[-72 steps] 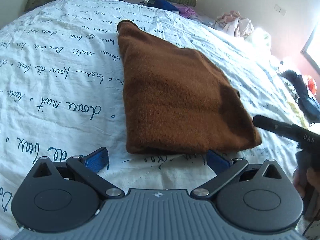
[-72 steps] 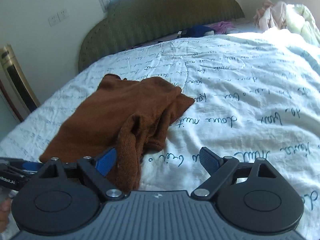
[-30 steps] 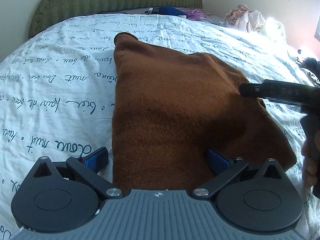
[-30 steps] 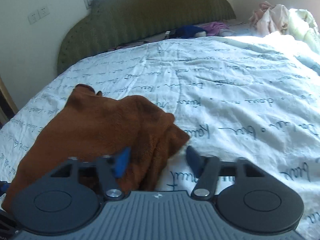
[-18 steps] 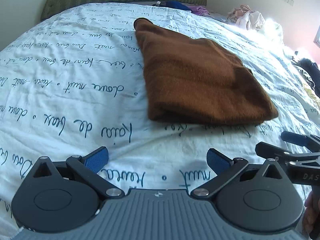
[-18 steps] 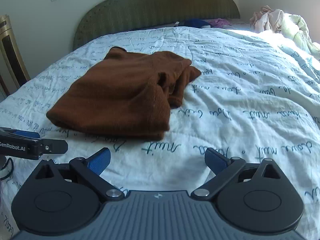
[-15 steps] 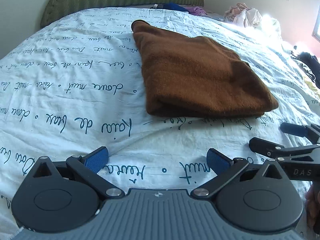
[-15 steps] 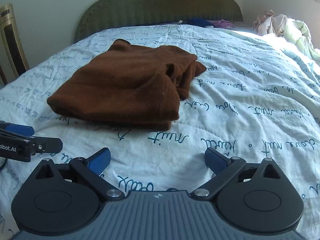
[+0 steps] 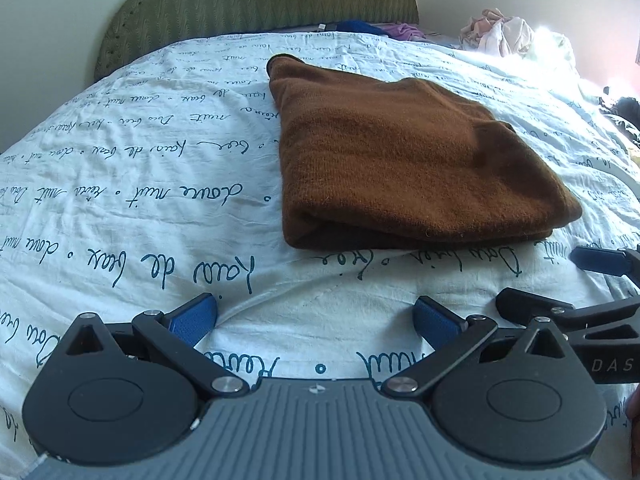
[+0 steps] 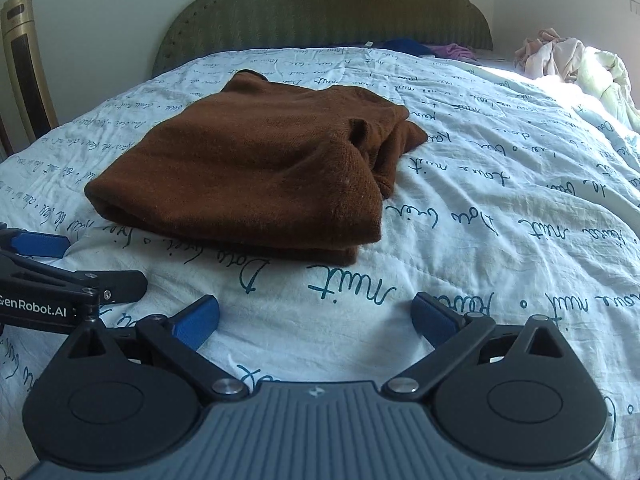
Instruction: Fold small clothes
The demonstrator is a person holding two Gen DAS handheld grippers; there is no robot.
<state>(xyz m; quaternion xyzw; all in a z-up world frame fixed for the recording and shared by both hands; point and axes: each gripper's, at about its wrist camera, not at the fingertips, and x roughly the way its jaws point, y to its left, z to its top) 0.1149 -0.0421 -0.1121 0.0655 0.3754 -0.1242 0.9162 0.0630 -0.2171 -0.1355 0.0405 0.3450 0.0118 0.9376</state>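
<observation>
A brown knitted garment (image 9: 400, 160) lies folded flat on the bed, with a bunched end at its far right in the right wrist view (image 10: 260, 168). My left gripper (image 9: 316, 316) is open and empty, low over the sheet just short of the garment's near edge. My right gripper (image 10: 316, 316) is open and empty, also short of the near edge. Each gripper shows in the other's view: the right one at the right edge (image 9: 568, 284), the left one at the left edge (image 10: 52, 264).
The white bedsheet (image 9: 120, 200) with blue handwriting covers the bed. A green headboard (image 10: 320, 12) stands at the back. A pile of light clothes (image 10: 568, 60) lies at the far right, and blue and purple items (image 10: 424, 46) near the headboard. A tall gold appliance (image 10: 24, 60) stands left.
Both grippers let go of the garment and drew back from it. They now hover open over the sheet near its front edge. The garment lies still.
</observation>
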